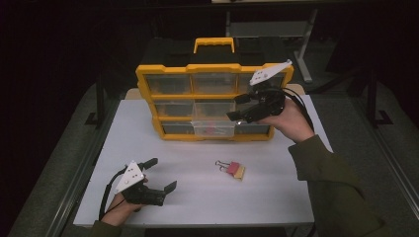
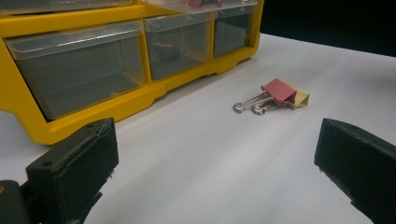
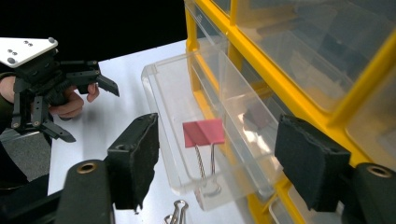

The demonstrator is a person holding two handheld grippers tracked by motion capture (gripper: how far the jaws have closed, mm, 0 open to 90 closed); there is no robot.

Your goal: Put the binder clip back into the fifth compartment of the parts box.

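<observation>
Above open drawer (image 3: 187, 135) of yellow organiser (image 1: 148, 84), my right tongs (image 1: 240, 106) hung part-open, empty; pink clip (image 3: 203, 132) lay inside. Left tongs (image 1: 163, 174) wide, empty, aimed at tabletop (image 1: 197, 197) clips (image 1: 230, 169), likely next.

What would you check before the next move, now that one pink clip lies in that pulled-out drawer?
1. Clear drawer pulled out: ok.
2. Pink binder clip lies inside it, free of the fingers: ok.
3. Right gripper open, nothing between its fingers: ok.
4. Left gripper open, resting low over the table: ok.
5. Pink and yellow binder clips lie in the open on the table, ready to pick: ok.
6. Room left in the drawer: cannot tell.
</observation>
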